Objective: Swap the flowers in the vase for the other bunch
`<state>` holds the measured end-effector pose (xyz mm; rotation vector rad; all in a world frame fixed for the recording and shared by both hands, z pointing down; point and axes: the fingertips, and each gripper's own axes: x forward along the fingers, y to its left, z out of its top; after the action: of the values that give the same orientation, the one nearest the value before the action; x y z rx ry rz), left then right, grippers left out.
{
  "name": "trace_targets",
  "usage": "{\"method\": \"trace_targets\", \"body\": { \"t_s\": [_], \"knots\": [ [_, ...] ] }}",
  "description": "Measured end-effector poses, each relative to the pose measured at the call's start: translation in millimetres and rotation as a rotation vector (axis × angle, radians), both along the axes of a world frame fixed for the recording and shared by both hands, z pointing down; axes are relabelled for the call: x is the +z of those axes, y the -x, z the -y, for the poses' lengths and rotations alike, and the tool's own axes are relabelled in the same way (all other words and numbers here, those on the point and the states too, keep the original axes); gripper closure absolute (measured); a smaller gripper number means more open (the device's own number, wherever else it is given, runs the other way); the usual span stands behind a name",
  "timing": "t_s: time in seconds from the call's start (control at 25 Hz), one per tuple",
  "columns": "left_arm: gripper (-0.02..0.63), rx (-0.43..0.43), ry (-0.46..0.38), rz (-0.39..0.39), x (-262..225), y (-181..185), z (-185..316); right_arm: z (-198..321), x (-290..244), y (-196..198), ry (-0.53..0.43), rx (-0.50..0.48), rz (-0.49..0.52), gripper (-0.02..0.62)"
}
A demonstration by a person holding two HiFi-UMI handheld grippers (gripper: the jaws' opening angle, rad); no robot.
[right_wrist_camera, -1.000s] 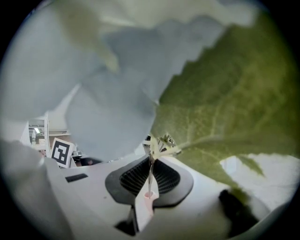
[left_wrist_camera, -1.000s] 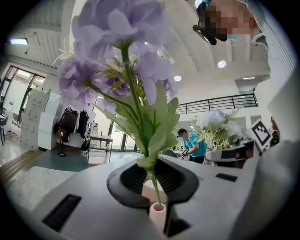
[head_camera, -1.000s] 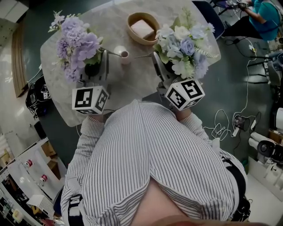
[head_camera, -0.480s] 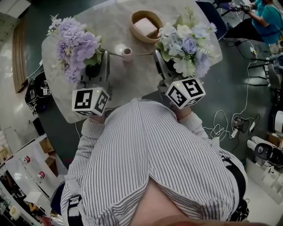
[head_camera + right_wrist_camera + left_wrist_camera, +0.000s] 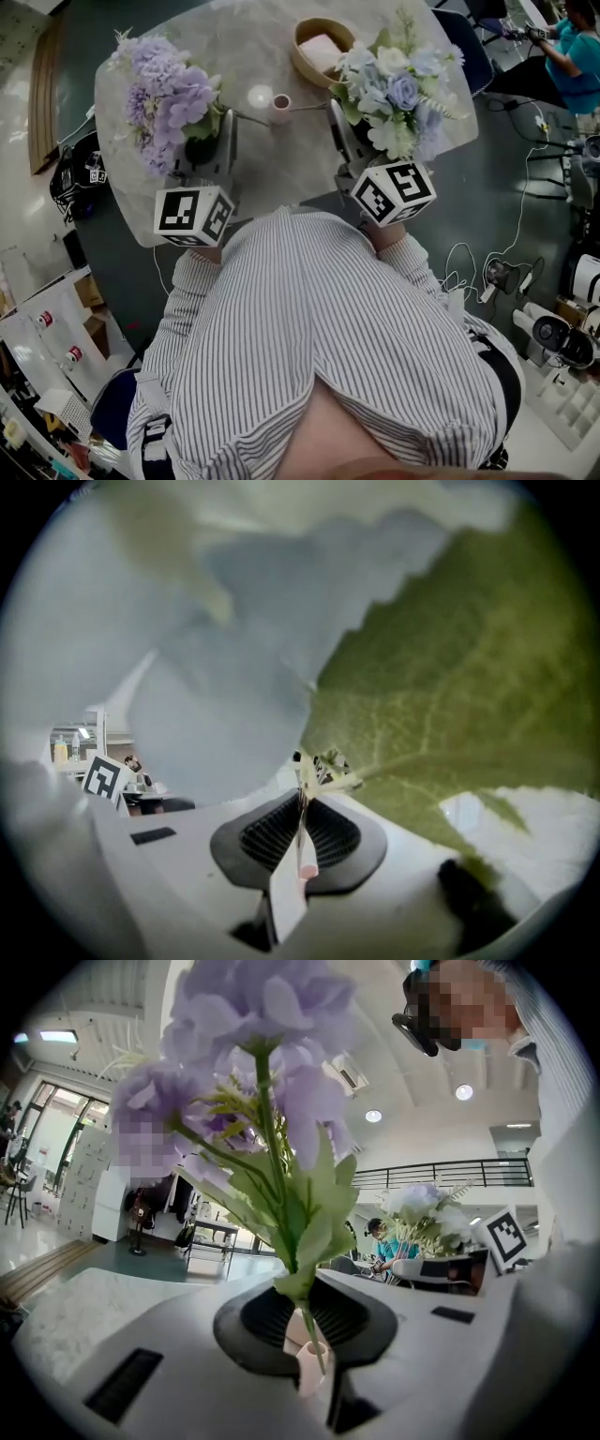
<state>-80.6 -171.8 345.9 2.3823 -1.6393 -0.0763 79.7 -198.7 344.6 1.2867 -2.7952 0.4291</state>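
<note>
Left gripper (image 5: 307, 1335) clamps the purple bunch (image 5: 169, 94) at ten o'clock, right gripper (image 5: 302, 836) the blue-white bunch (image 5: 394, 89) at two; best feed the replacement stem vertically into the vase (image 5: 281, 106)

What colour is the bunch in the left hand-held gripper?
Purple; the bunch shows best in head view.
</note>
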Motion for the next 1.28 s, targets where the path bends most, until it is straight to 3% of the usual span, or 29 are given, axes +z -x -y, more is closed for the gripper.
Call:
{"method": "trace_targets", "body": {
  "t_s": [0.36, 1.28],
  "knots": [
    [0.554, -0.045, 0.046, -0.007, 16.8, 37.4, -6.6, 22.1, 11.7, 43.9, 0.007, -0.069, -0.039, 0.565],
    [0.554, -0.115, 0.137, -0.035, 40.8, 39.9, -8.2, 45.0, 41.0, 47.6, 0.075, -0.123, -0.137, 0.565]
  ]
}}
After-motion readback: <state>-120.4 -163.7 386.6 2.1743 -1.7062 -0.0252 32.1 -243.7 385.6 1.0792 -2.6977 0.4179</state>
